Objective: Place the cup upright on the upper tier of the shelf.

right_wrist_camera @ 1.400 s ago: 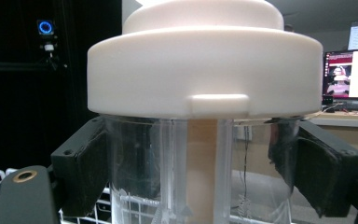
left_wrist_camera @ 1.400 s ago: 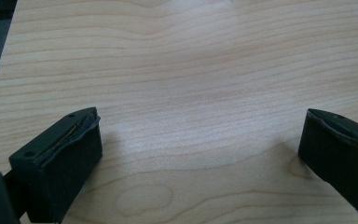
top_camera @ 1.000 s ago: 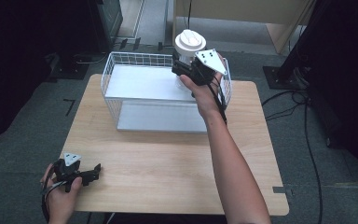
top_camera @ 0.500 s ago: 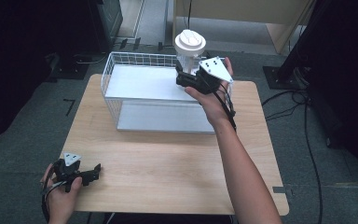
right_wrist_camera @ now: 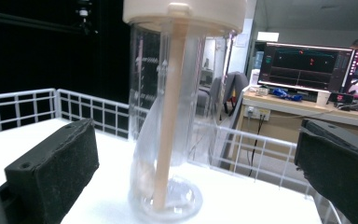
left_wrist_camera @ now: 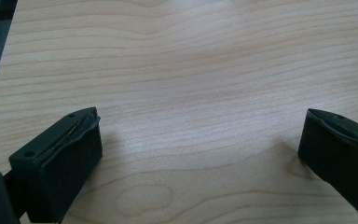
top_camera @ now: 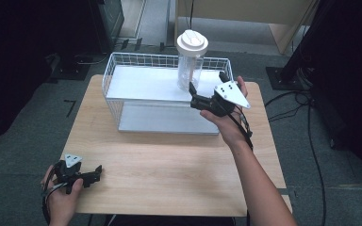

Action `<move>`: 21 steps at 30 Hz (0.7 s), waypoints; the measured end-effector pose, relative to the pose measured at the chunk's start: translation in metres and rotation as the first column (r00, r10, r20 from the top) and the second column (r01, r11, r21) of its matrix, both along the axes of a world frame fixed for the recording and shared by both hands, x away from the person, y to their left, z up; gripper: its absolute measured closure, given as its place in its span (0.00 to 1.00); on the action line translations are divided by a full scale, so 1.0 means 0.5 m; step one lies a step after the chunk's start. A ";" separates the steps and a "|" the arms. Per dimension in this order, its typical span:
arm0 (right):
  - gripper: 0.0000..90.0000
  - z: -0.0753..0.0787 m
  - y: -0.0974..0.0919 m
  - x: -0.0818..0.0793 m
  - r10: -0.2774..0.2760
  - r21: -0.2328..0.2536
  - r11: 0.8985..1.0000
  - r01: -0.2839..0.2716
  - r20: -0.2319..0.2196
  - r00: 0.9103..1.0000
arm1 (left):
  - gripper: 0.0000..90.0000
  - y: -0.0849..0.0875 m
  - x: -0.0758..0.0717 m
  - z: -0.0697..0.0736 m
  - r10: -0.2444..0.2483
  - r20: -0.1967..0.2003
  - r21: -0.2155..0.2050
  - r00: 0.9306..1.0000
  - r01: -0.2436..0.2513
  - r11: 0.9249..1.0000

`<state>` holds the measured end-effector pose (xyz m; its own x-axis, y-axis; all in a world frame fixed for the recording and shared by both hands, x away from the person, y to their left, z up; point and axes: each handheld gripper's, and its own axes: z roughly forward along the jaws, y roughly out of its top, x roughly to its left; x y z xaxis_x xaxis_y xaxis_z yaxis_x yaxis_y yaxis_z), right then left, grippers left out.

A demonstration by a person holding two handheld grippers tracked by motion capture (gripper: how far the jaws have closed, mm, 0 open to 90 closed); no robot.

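High view: the clear container [top_camera: 190,66] with a white lid [top_camera: 192,41] stands upright inside the white wire basket [top_camera: 122,80], at the basket's far right part, on its white floor. The basket sits on the far half of the wooden bench [top_camera: 169,165]. The right hand-held gripper [top_camera: 208,85] is just in front and to the right of the container, jaws spread wide and apart from its wall, so the container stands released. The jaws have just been opening, with nothing pressed between them. The left hand-held gripper [top_camera: 96,172] rests at the near left corner of the bench, well apart from the basket.

Left gripper view: both black jaws stand wide apart above bare bench wood [left_wrist_camera: 191,70], with nothing between them (this hand-held gripper is idle and released).

Right gripper view: the container [right_wrist_camera: 168,116] stands between and beyond the two spread jaws, free of both pads. A pale straw-like rod [right_wrist_camera: 170,107] runs from the lid down to its base, and some clear crumpled film appears to lie inside (material cannot be told). The basket's wire wall [right_wrist_camera: 88,114] runs behind it.

Progress, as a judgement: the placing of the container in the basket looks done, since it stands unsupported. What is left appears to be drawing the right hand-held gripper clear without tipping the tall container
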<state>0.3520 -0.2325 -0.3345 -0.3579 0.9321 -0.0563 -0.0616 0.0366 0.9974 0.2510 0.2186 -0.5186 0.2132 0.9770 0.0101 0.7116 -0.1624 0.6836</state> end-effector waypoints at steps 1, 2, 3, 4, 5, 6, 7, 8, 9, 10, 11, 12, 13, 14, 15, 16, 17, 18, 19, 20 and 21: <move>0.00 -0.004 -0.004 -0.007 0.007 -0.002 1.000 -0.007 0.000 1.000 | 0.00 0.000 0.000 0.000 0.002 0.002 -0.002 1.000 -0.002 1.000; 0.00 -0.008 -0.007 -0.014 0.009 -0.003 1.000 -0.009 0.000 1.000 | 0.00 0.000 0.000 0.000 0.002 0.002 -0.003 1.000 -0.002 1.000; 0.00 -0.011 -0.009 -0.020 0.011 -0.005 1.000 -0.011 -0.001 1.000 | 0.00 0.000 0.000 0.000 0.002 0.002 -0.003 1.000 -0.002 1.000; 0.00 -0.017 -0.013 -0.028 0.013 -0.011 1.000 -0.013 0.000 1.000 | 0.00 0.000 0.000 0.000 0.002 0.002 -0.003 1.000 -0.002 1.000; 0.00 -0.021 -0.017 -0.034 0.015 -0.014 1.000 -0.015 0.001 1.000 | 0.00 0.000 0.000 0.000 0.003 0.002 -0.003 1.000 -0.003 1.000; 0.00 -0.026 -0.020 -0.041 0.014 -0.018 1.000 -0.014 0.000 1.000 | 0.00 0.000 0.000 0.000 0.002 0.002 -0.002 1.000 -0.002 1.000; 0.00 -0.030 -0.023 -0.046 0.013 -0.023 1.000 -0.013 0.003 1.000 | 0.00 0.000 0.000 0.000 0.002 0.002 -0.002 1.000 -0.002 1.000; 0.00 -0.036 -0.027 -0.053 0.011 -0.028 1.000 -0.011 0.003 1.000 | 0.00 0.000 0.000 0.000 0.002 0.001 -0.002 1.000 -0.002 1.000; 0.00 -0.042 -0.032 -0.059 0.010 -0.031 0.999 -0.010 0.003 1.000 | 0.00 0.000 0.000 0.000 0.002 0.001 -0.003 1.000 -0.002 1.000; 0.00 -0.050 -0.038 -0.067 0.006 -0.037 0.999 -0.006 0.001 1.000 | 0.00 0.000 0.000 0.000 0.002 0.002 -0.002 1.000 -0.002 1.000; 0.00 -0.057 -0.044 -0.073 0.002 -0.040 0.999 -0.002 0.000 1.000 | 0.00 0.000 0.000 0.000 0.001 0.000 -0.002 1.000 -0.001 1.000; 0.00 -0.064 -0.050 -0.079 0.001 -0.039 0.999 -0.001 -0.003 1.000 | 0.00 0.000 0.000 0.000 0.001 -0.001 -0.002 1.000 -0.001 1.000; 0.00 -0.071 -0.055 -0.085 0.000 -0.038 0.999 -0.001 -0.010 1.000 | 0.00 0.000 0.000 0.000 0.002 -0.001 -0.002 1.000 -0.002 1.000; 0.00 -0.078 -0.061 -0.090 -0.002 -0.044 0.999 0.002 -0.012 1.000 | 0.00 0.000 0.000 0.000 0.001 0.000 -0.001 1.000 -0.001 1.000; 0.00 -0.083 -0.065 -0.094 -0.004 -0.050 0.999 0.003 -0.014 1.000 | 0.00 -0.001 0.000 0.000 0.002 0.000 -0.002 1.000 -0.002 1.000; 0.00 -0.091 -0.073 -0.101 -0.011 -0.058 0.998 0.010 -0.017 1.000 | 0.00 -0.001 0.000 0.000 0.002 0.000 -0.002 1.000 -0.002 1.000; 0.00 -0.097 -0.080 -0.106 -0.015 -0.058 0.998 0.014 -0.019 1.000 | 0.00 -0.001 0.000 0.000 0.002 0.002 -0.003 1.000 -0.002 1.000; 0.00 -0.102 -0.087 -0.110 -0.018 -0.058 0.998 0.017 -0.023 1.000 | 0.00 -0.001 0.000 0.000 0.002 0.002 -0.002 1.000 -0.002 1.000; 0.00 -0.108 -0.094 -0.115 -0.023 -0.056 0.998 0.022 -0.023 0.999 | 0.00 -0.001 0.000 0.000 0.003 0.002 -0.002 1.000 -0.003 1.000; 0.00 -0.113 -0.100 -0.120 -0.026 -0.055 0.998 0.024 -0.027 0.999 | 0.00 -0.001 0.000 0.000 0.002 0.001 -0.002 1.000 -0.002 1.000; 0.00 -0.120 -0.109 -0.127 -0.032 -0.051 0.998 0.030 -0.030 0.999 | 0.00 -0.001 0.000 0.000 0.004 0.002 -0.004 1.000 -0.004 1.000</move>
<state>0.2887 -0.2868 -0.3944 -0.3312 0.9390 -0.0933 -0.0290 0.0887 0.9956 0.2510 0.2181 -0.5188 0.2096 0.9778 0.0068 0.7107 -0.1571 0.6858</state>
